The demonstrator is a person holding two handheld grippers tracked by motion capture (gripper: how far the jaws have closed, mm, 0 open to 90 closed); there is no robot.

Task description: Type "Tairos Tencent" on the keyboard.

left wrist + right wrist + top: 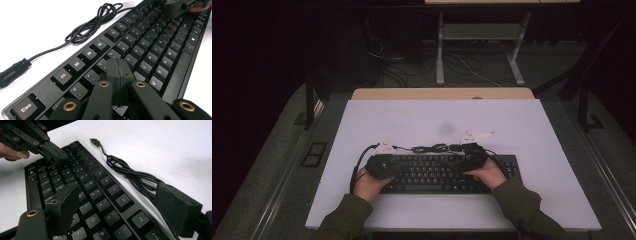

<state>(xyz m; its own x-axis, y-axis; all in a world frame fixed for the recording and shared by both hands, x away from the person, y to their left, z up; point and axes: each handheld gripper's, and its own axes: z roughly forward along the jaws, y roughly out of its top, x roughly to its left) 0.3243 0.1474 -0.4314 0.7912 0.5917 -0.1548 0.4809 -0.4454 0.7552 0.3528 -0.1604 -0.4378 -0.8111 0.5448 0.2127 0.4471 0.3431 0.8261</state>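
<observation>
The keyboard [447,172] lies lengthwise along the counter's [532,130] near edge. The left gripper [119,75], jaws closed and empty, hovers over its left keys; the right gripper [117,207], wide open, straddles its right rear edge.

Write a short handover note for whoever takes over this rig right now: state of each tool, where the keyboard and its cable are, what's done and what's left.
Left tool: jaws shut, empty, tip over the keyboard near the R/T keys.
Right tool: jaws open wide, empty, one over the keys, the other by the cable.
Keyboard lies flat near the front edge of the white table. Its cable sits bundled behind it, with the USB plug loose on the table.
Done: both tools brought over the keyboard. Left: nothing gripped yet, cable still bundled and unplugged.
</observation>
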